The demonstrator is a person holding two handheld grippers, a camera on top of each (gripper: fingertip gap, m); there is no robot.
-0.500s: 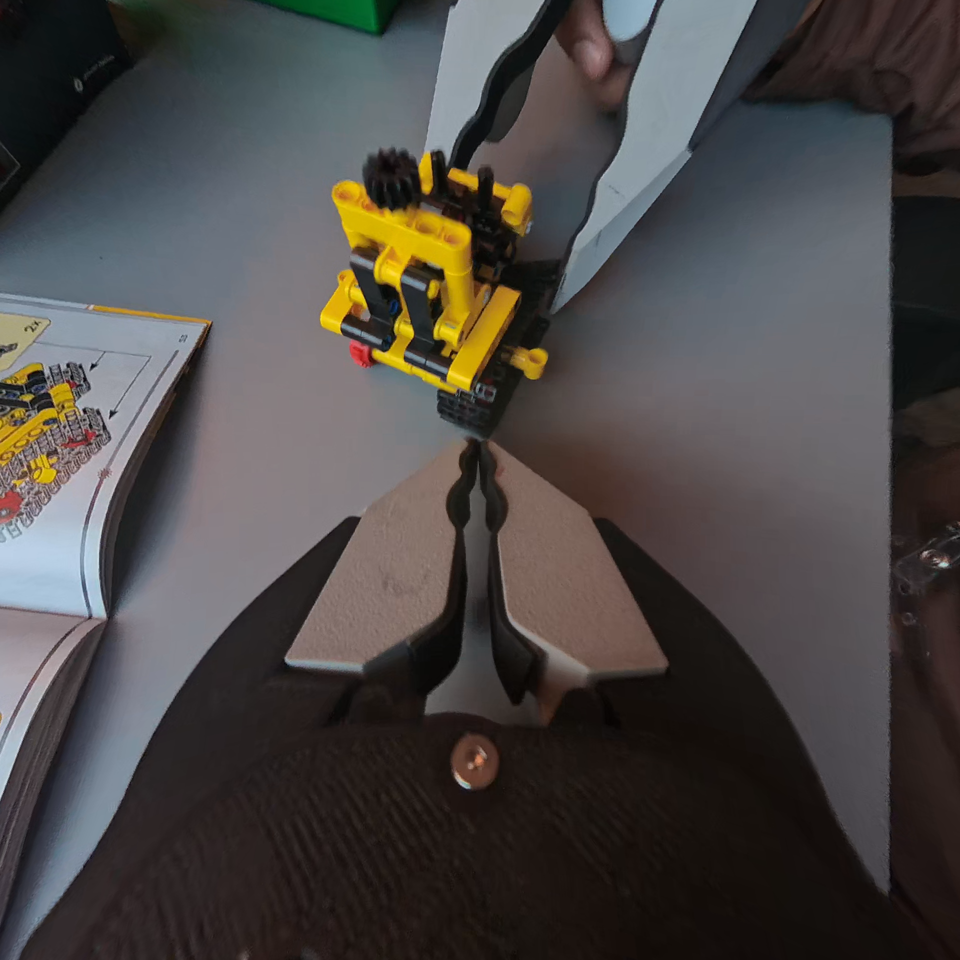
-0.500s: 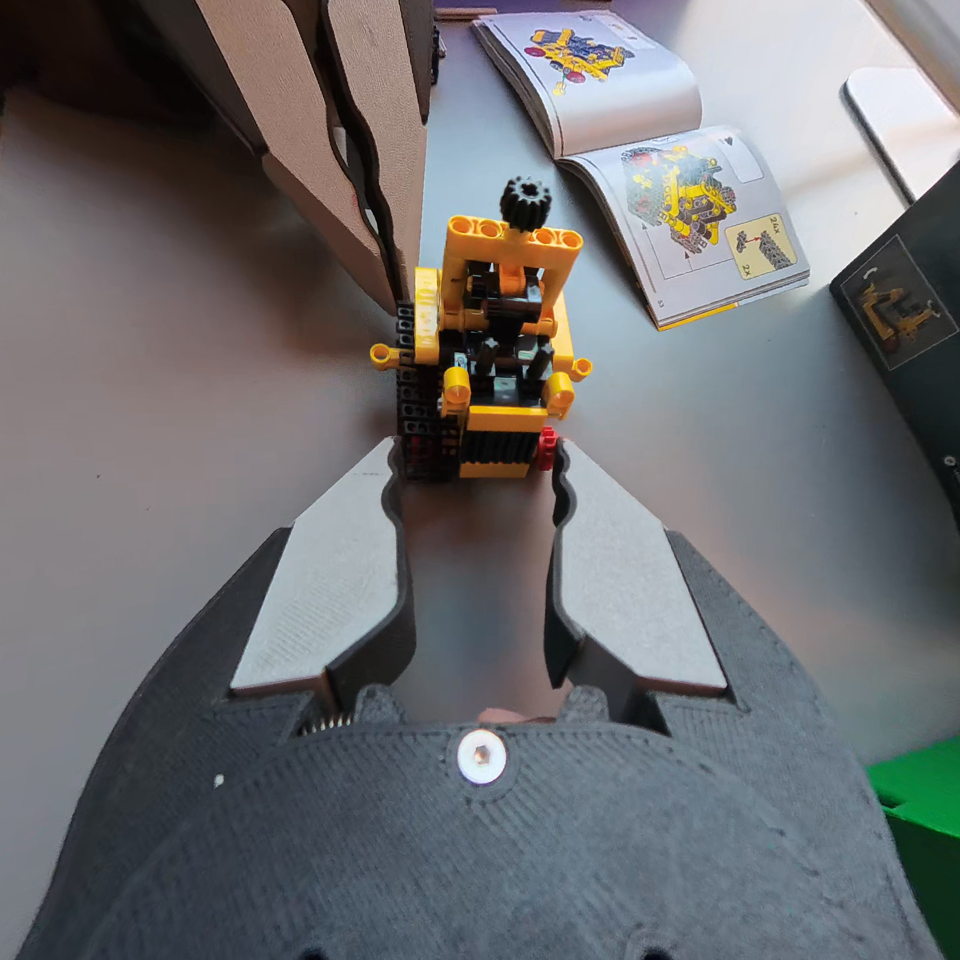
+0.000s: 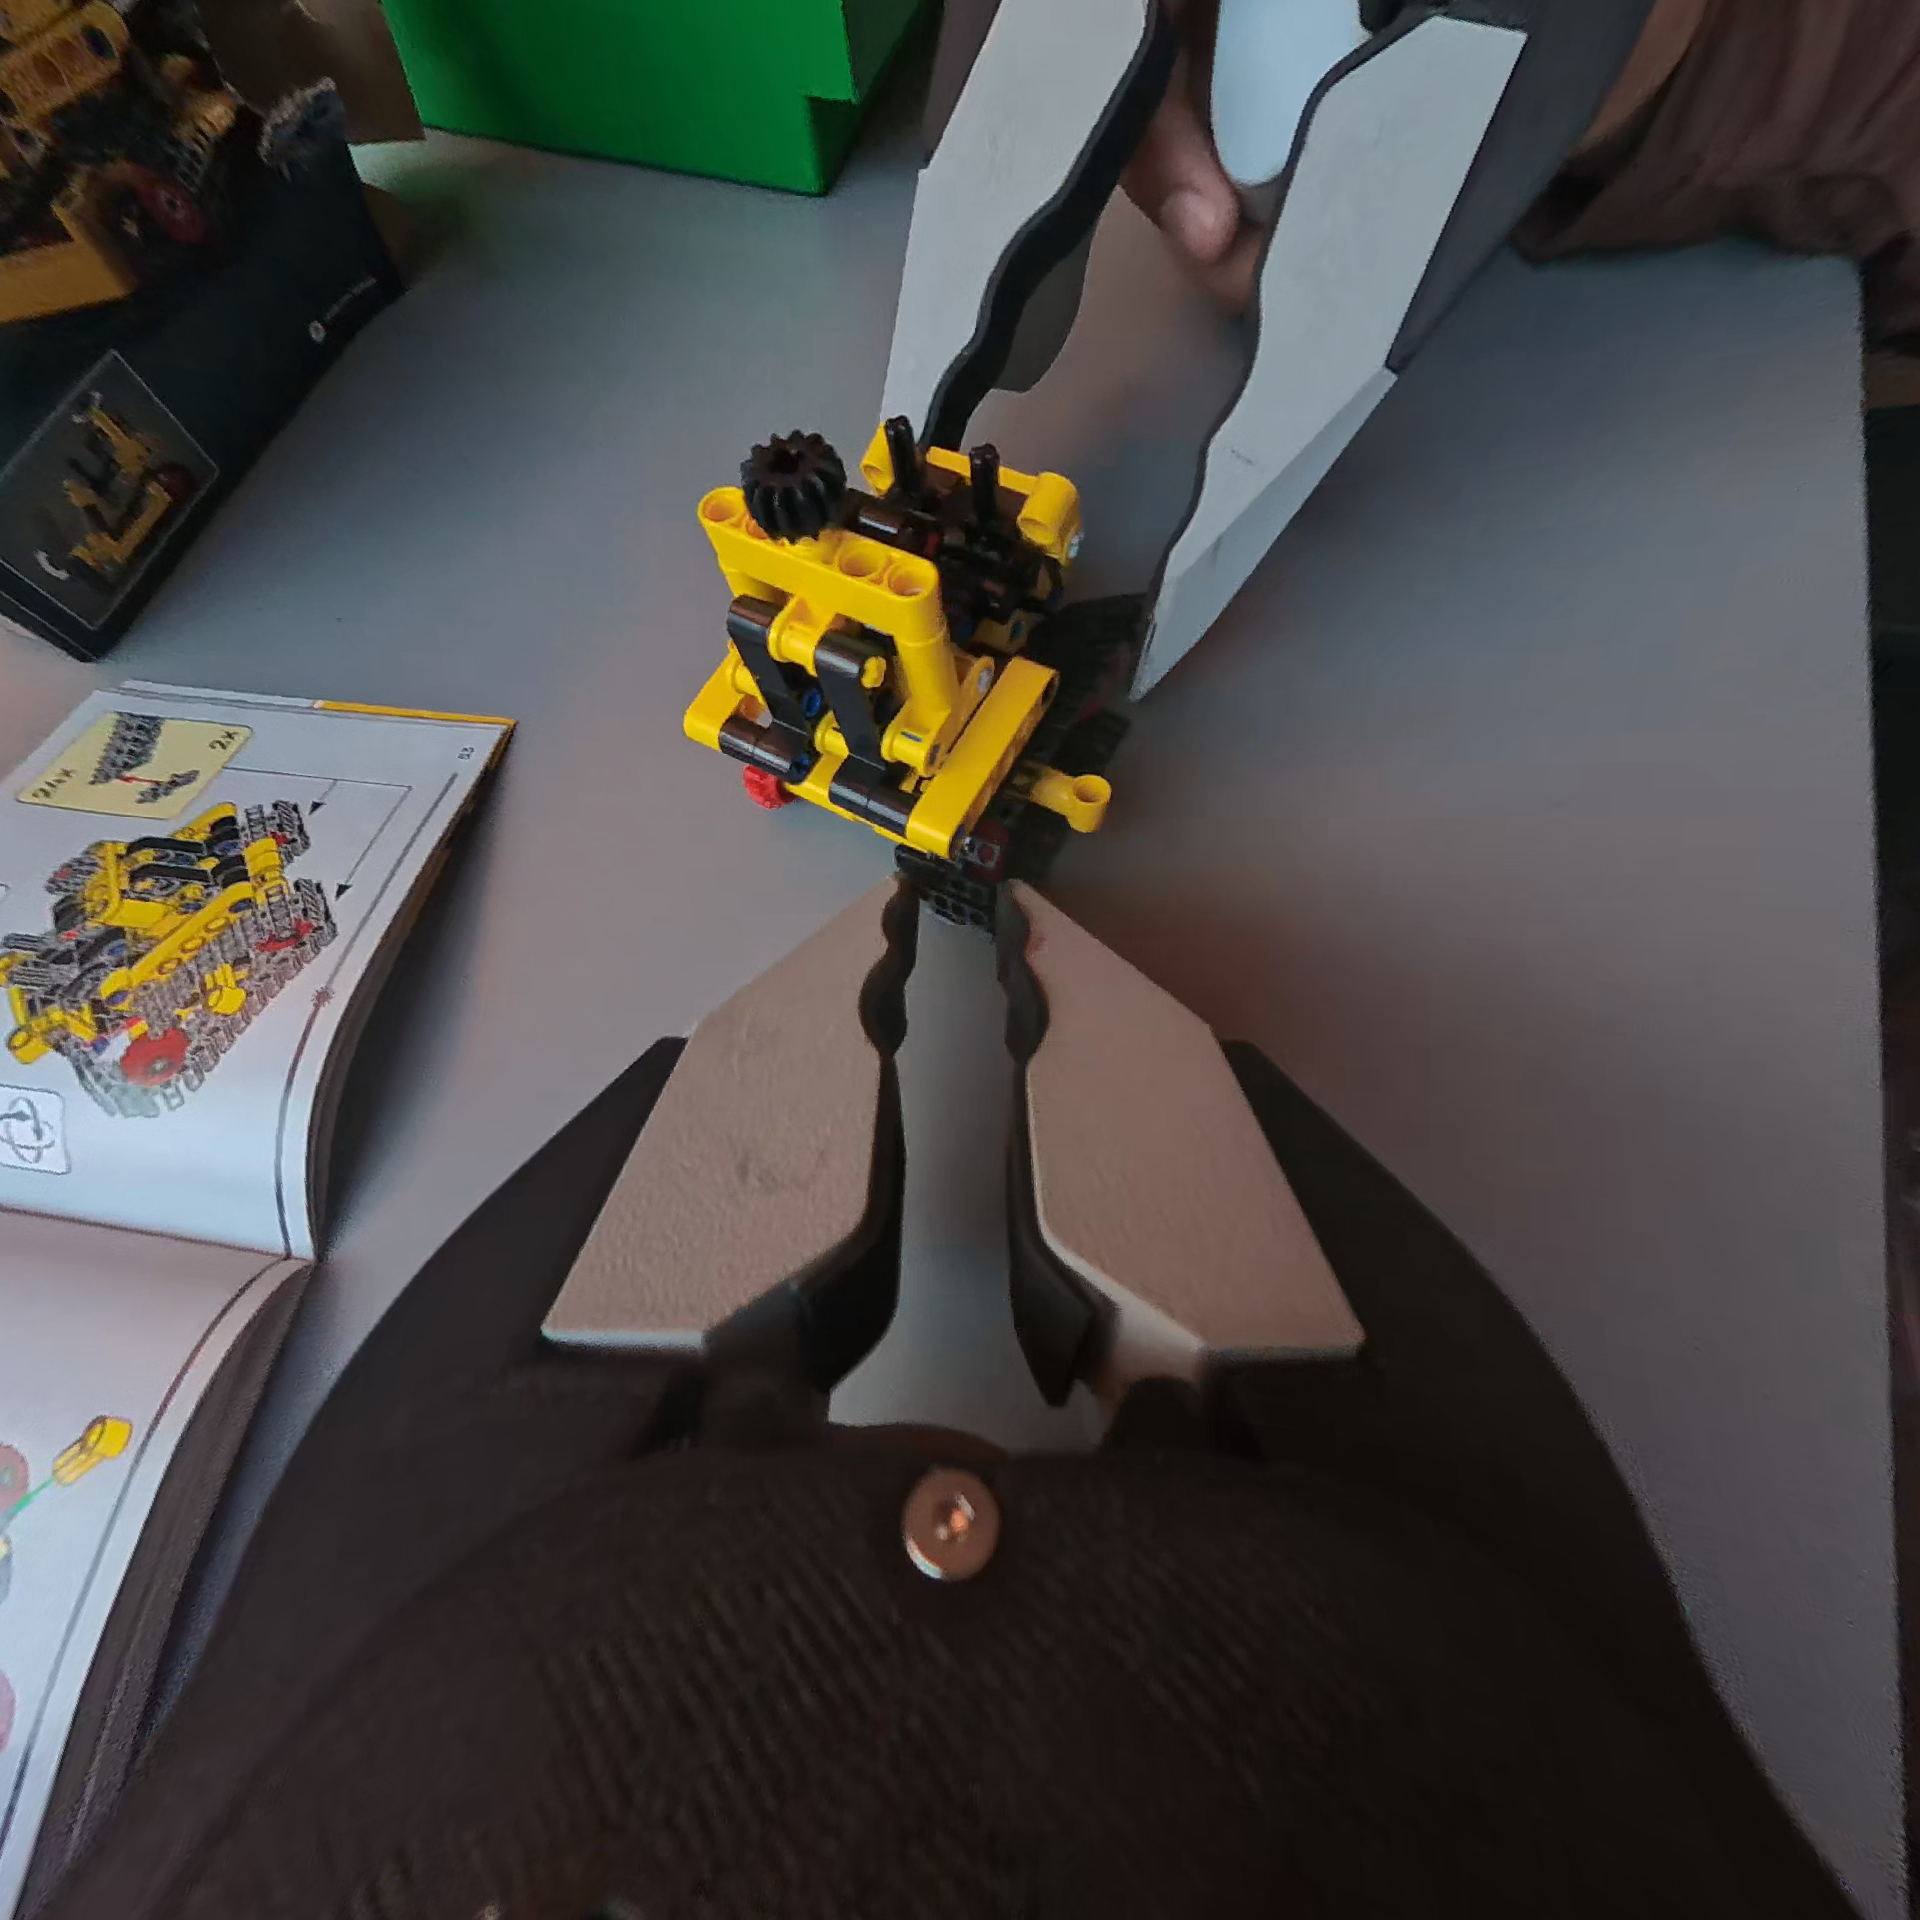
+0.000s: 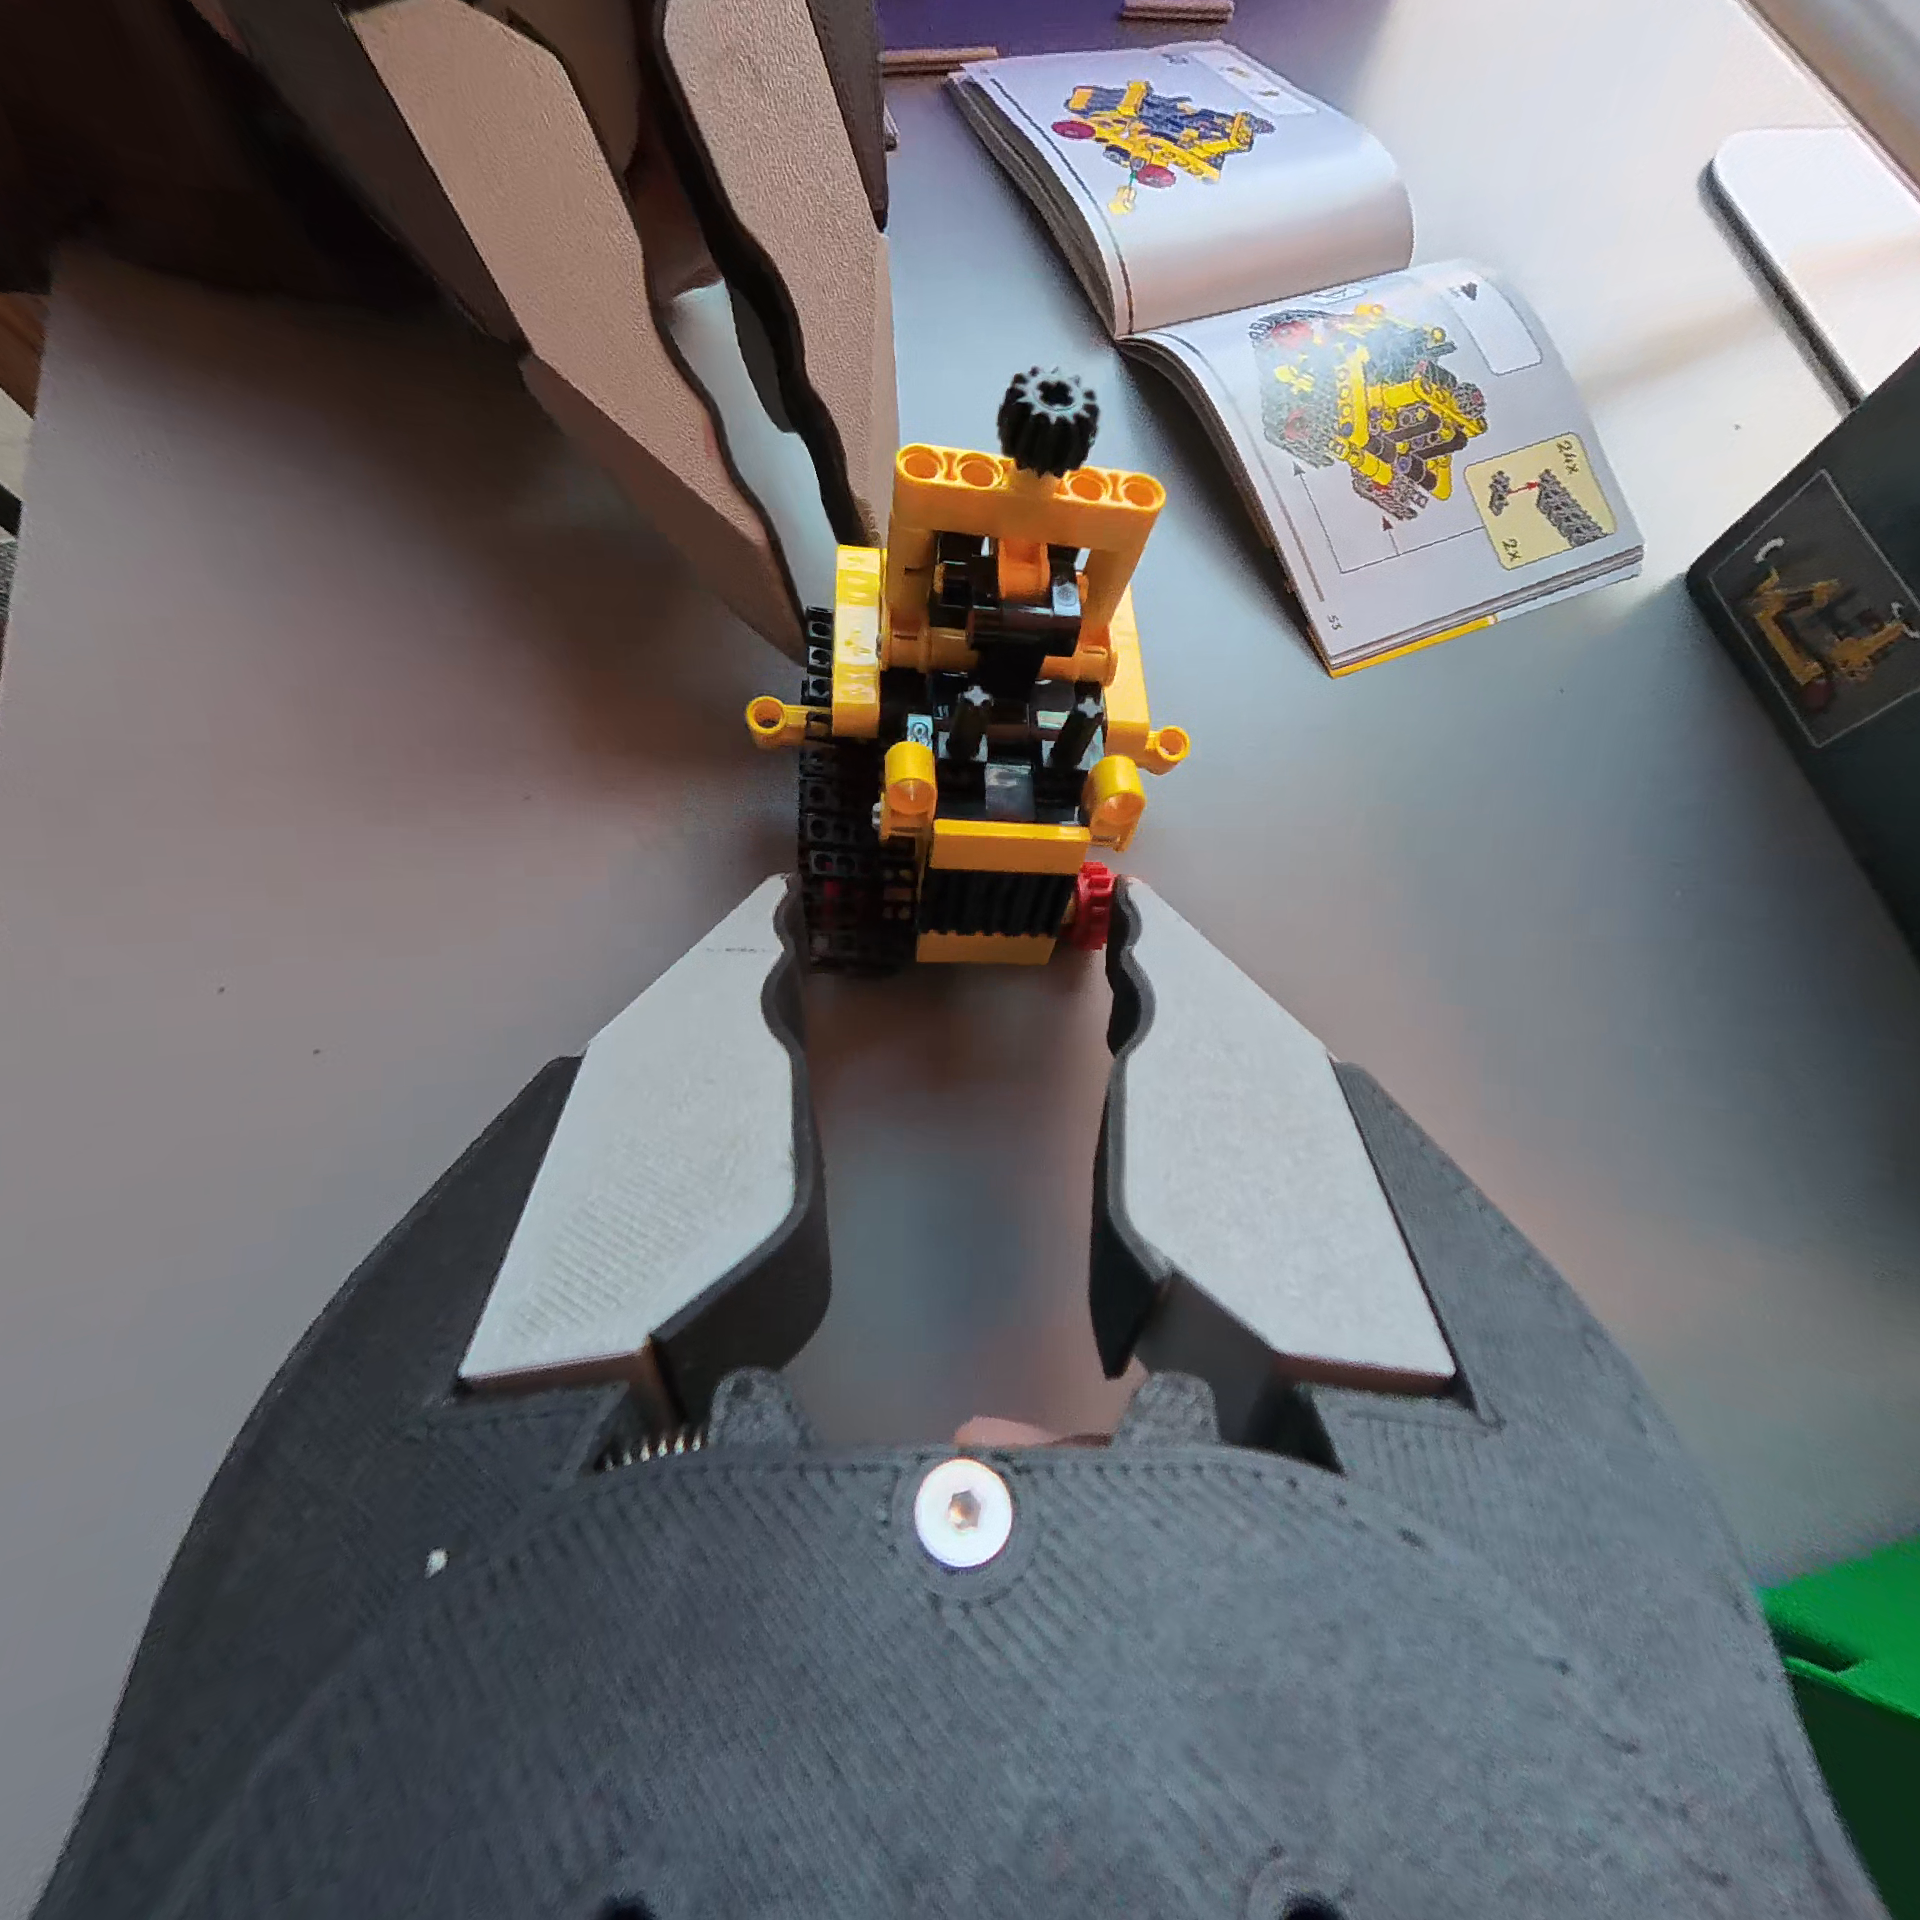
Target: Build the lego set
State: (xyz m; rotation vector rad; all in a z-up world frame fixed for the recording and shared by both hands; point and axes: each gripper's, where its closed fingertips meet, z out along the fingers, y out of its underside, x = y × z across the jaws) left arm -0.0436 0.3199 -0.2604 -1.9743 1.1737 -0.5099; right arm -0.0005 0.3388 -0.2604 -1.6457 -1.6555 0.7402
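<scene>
Setting: grey desk (image 3: 1507, 935) with an open instruction booklet (image 3: 208, 935), a dark set box (image 3: 156, 364) and a green box (image 3: 644, 83) lying around its edges.
Task's thing: a part-built yellow and black Lego vehicle (image 3: 894, 665) stands upright on the desk, between the two grippers. A black gear (image 3: 792, 494) sits on top, a small red gear (image 4: 1091, 906) low on one side, and a black track (image 4: 847, 831) runs along the other side only.
Left hand-held gripper (image 3: 951, 899): fingers a narrow gap apart, tips at the end of the black track and seemingly closing round it; I cannot tell whether they actually pinch it.
Right hand-held gripper (image 4: 951, 914): fingers spread wide, one tip against the track, the other beside the red gear. They bracket the model's end; whether they press on it is not clear.
Step in hand: by my judgement, steadying the model while the track is seated. The open booklet page pictures track links, which fits.
Next move: likely a firm hold from the right gripper while the left presses or adjusts the track. The bare side probably needs its own track afterwards.
Risk: the model is tall and narrow, so a sideways push could tip it.
</scene>
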